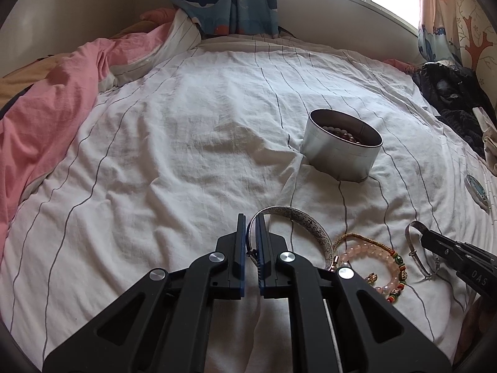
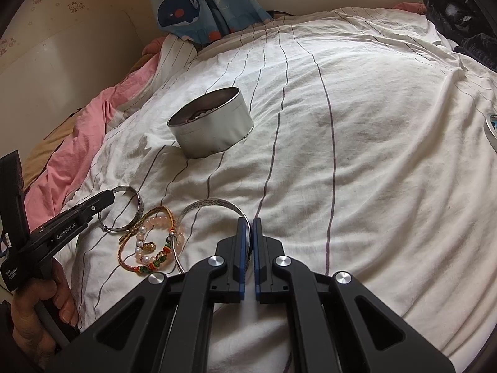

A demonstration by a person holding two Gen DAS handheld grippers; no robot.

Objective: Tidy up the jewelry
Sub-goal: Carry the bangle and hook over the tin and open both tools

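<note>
Two bangles are held at once. The left hand-held gripper (image 1: 251, 227) is closed almost fully on the near rim of a wide engraved bangle (image 1: 307, 222). The right hand-held gripper (image 2: 247, 227) is pinched just as narrowly on the rim of a slim silver bangle (image 2: 211, 202). Both rings appear to rest on the bed (image 1: 186, 155), though whether either has left the sheet cannot be told. Each lies roughly flat with its hole facing up. The wide one curves away from its gripper to the right, the slim one to the left, so the two arc toward each other. Between them lies a tangle of pink bead bracelets (image 1: 372, 248) and a red and gold cord, untouched.

Farther out stands a round metal tin (image 1: 338, 155), sunk a little askew into the bedding with its mouth up. Some beads already lie inside it. By my reading the job is partly done. Both bangles and the bead pile have yet to go into the tin.
</note>
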